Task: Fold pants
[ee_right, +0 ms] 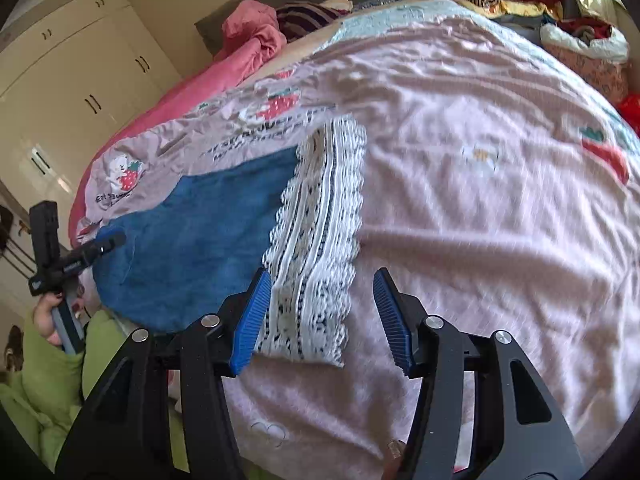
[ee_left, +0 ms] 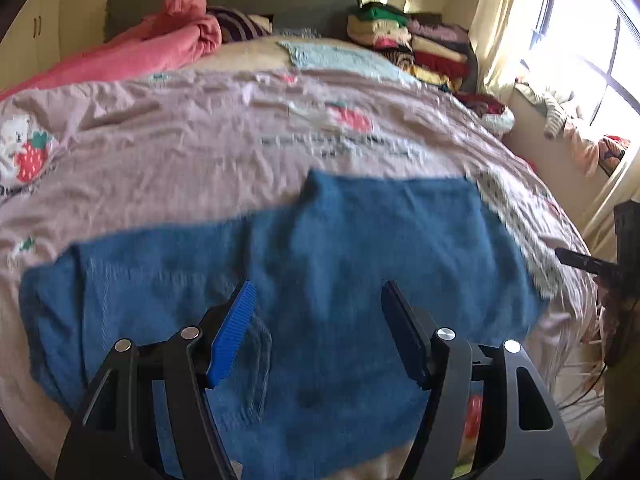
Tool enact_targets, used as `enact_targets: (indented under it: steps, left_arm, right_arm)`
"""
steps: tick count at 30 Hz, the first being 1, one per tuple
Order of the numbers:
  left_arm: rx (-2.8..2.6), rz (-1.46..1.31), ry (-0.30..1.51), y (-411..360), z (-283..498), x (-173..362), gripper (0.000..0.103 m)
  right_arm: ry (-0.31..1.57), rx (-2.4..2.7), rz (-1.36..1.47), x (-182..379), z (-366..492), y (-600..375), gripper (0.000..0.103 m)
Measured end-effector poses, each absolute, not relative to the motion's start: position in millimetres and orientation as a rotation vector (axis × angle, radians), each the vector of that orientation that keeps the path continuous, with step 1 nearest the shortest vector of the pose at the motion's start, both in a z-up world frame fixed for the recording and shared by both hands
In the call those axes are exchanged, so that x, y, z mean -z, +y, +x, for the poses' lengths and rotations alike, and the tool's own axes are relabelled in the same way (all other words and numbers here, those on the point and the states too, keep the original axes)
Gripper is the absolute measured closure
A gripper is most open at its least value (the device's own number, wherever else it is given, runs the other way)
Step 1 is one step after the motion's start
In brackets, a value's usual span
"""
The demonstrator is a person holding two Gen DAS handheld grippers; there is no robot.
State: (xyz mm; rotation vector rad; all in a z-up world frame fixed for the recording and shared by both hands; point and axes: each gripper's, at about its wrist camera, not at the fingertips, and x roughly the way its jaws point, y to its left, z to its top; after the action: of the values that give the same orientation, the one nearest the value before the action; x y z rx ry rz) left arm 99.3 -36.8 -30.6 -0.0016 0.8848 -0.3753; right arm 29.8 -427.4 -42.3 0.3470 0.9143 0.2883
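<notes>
Pants (ee_left: 320,264), blue and partly folded, lie flat on the pink bedspread (ee_left: 180,152) near the bed's front edge. In the left wrist view they spread across the lower middle, with a narrower part running left and a wider block to the right; a stitched pocket shows between the claw's fingers. A lace-trimmed white cloth (ee_right: 320,232) lies just beside the pants' right edge, touching or slightly overlapping it; which one lies on top I cannot tell.

The left claw (ee_left: 320,332) hangs above the pants with its jaws apart and nothing between the pads; the cloth lies below them, not pinched. The right claw (ee_right: 324,316) stands open too, its jaws spread over the near end of the lace cloth, with no fabric caught between the pads.

In the right wrist view the left claw appears at the far left, held by a hand (ee_right: 50,316) over the pants' near corner, with a green sleeve below it. In the left wrist view the right claw's tip shows at the right edge, dark and blurred.

Farther back on the bed lie a bunched pink blanket (ee_left: 168,40) and a stack of folded clothes (ee_left: 404,40). A window (ee_left: 592,40) is at the right, and wardrobe doors (ee_right: 80,76) at the left.
</notes>
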Motion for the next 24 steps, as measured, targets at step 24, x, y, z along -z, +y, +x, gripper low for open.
enact_targets:
  steps: [24]
  left_arm:
    - [0.336,-0.027,1.019,-35.7,111.9,70.2,0.038]
  right_arm:
    - [1.006,-0.223,0.227,65.2,16.4,-405.9,0.088]
